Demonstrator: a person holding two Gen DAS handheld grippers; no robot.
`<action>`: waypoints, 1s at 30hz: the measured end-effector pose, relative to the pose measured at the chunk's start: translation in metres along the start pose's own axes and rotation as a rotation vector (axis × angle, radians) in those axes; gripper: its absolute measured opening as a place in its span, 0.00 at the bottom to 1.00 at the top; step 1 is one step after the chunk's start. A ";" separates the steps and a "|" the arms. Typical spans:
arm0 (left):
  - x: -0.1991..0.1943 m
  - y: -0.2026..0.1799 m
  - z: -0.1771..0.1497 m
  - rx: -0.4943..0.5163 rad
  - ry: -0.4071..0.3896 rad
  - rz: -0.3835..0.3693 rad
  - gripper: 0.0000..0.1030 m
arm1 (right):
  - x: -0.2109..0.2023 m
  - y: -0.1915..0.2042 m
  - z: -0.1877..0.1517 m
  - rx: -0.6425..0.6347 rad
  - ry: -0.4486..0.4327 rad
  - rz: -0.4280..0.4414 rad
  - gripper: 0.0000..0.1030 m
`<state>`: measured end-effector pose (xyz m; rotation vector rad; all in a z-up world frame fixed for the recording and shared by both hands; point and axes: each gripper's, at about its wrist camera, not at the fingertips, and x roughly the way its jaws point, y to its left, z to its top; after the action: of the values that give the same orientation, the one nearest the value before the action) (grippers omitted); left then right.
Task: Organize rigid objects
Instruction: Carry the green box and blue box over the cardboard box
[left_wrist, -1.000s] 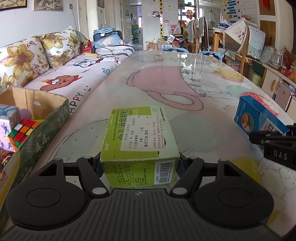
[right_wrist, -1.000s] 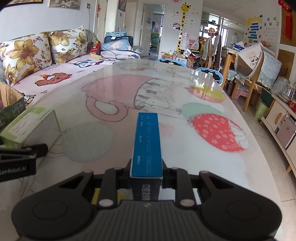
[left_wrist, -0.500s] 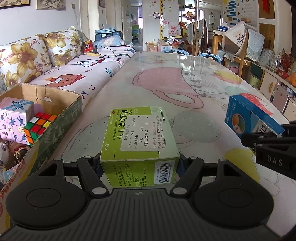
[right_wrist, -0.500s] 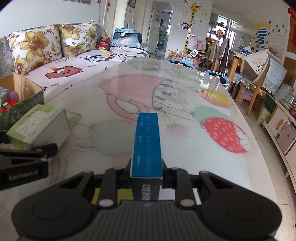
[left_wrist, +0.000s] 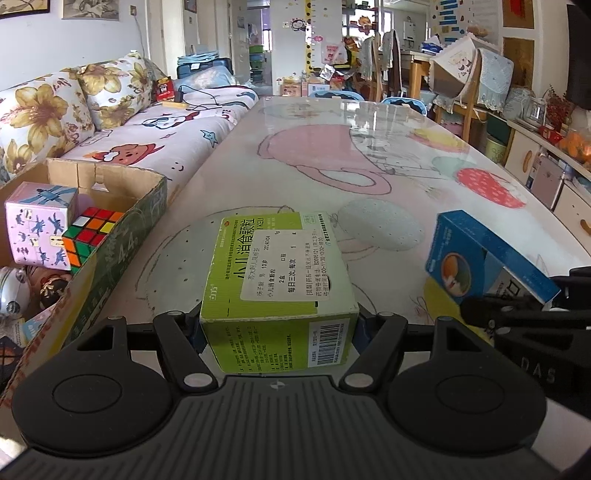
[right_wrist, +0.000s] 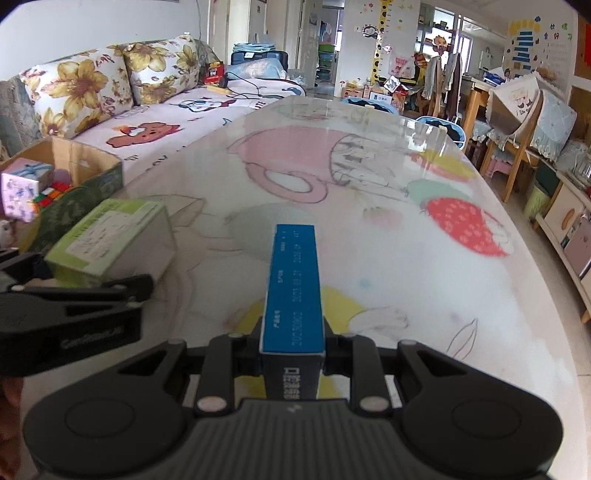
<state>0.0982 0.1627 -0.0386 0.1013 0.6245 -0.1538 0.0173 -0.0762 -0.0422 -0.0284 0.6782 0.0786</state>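
The green medicine box (left_wrist: 279, 288) is clamped between the jaws of the left gripper (left_wrist: 279, 326), label up, held above the table (left_wrist: 314, 155) near its L edge. The blue box (right_wrist: 293, 291) is pinched on its narrow sides by the right gripper (right_wrist: 291, 349), jaws drawn in tight on it, box standing on edge and pointing fwd over the table.

Just L of the green box, beside the table edge, a cardboard carton (left_wrist: 122, 236) is seen, open at the top. Inside it a Rubik's cube (left_wrist: 90, 234) is lodged against a pink patterned box (left_wrist: 40, 221); other items lower down can't be made out. Carton wall is between the green box and the carton's contents.

The two grippers are close together, side by side. A sofa w/ floral cushions (right_wrist: 88, 88) is set behind the carton.
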 end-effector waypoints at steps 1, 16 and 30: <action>-0.002 0.001 0.000 0.000 -0.003 -0.003 0.85 | -0.004 0.003 -0.001 0.001 -0.006 0.006 0.22; -0.037 0.061 0.020 -0.086 -0.125 0.062 0.85 | -0.046 0.066 0.001 -0.054 -0.106 0.132 0.22; -0.019 0.177 0.041 -0.266 -0.099 0.305 0.85 | -0.024 0.153 0.048 -0.084 -0.151 0.347 0.23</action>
<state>0.1369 0.3333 0.0144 -0.0680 0.5187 0.2180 0.0163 0.0771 0.0101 0.0151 0.5232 0.4388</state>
